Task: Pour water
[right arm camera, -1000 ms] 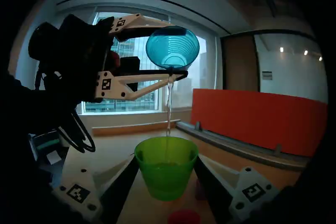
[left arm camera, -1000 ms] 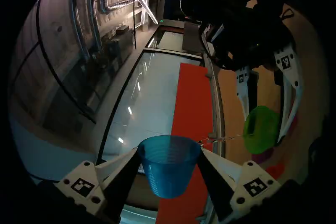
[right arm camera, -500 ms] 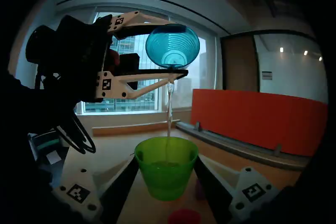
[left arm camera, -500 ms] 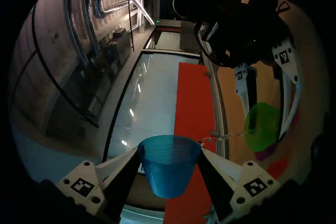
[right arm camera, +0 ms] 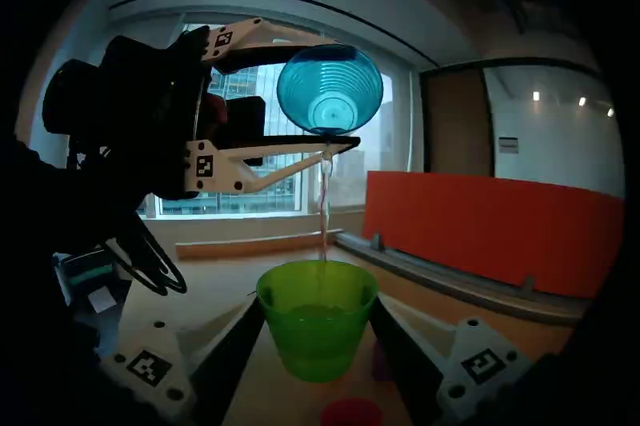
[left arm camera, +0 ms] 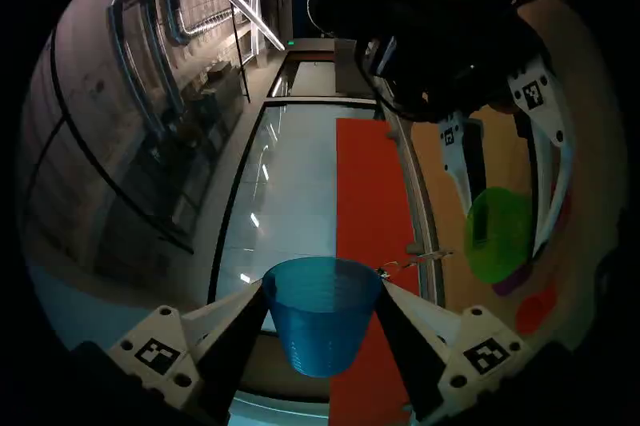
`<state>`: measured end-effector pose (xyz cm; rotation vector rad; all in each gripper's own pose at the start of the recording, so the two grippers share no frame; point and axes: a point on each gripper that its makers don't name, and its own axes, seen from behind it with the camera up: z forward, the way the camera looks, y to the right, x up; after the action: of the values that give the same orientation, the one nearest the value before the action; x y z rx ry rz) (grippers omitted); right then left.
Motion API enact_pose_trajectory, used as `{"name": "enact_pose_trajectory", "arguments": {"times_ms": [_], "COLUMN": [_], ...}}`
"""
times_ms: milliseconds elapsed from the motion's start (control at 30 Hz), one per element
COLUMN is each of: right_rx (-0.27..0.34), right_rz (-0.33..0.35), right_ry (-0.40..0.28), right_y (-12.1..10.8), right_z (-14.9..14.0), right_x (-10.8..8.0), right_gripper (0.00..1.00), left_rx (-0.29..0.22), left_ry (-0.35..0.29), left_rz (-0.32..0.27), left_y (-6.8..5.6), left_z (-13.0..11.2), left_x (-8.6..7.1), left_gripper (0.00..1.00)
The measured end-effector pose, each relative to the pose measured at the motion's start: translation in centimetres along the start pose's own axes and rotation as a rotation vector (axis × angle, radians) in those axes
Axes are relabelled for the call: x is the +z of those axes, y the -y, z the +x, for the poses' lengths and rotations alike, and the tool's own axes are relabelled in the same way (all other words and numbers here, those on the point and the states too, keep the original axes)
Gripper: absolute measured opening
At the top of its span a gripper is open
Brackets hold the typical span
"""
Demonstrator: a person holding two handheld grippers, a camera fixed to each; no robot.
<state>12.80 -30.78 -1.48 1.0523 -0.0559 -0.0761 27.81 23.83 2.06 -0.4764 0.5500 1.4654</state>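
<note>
While the left hand-held gripper (right arm camera: 344,94) clamps the blue cup (right arm camera: 330,90) tipped on its side, that cup hangs directly above the upright green cup (right arm camera: 317,322) gripped by the right hand-held gripper (right arm camera: 317,306). The right gripper view traces the thin water stream (right arm camera: 322,210) into the green mouth; the left gripper view places the green cup far right.

Orange-red wall panel (right arm camera: 496,226) ran along the right, behind the wooden tabletop (right arm camera: 216,286). Window (right arm camera: 264,190) showed buildings. Red round item (right arm camera: 350,412) and purple item (right arm camera: 379,364) sat close together on tabletop.
</note>
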Motion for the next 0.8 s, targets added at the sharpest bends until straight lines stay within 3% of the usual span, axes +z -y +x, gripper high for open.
{"name": "enact_pose_trajectory", "arguments": {"times_ms": [500, 800], "right_rx": [0.003, 0.004], "right_rz": [-0.006, -0.006], "right_ry": [-0.005, -0.009], "right_y": [-0.41, -0.47], "right_z": [0.07, 0.18], "right_x": [-0.15, -0.16], "right_gripper": [0.89, 0.89], "left_rx": [0.058, 0.060], "left_ry": [-0.007, -0.013], "left_rz": [0.001, 0.001], "left_y": [-0.40, -0.03], "left_z": [0.73, 0.89], "left_x": [0.02, 0.14], "left_gripper": [0.87, 0.87]}}
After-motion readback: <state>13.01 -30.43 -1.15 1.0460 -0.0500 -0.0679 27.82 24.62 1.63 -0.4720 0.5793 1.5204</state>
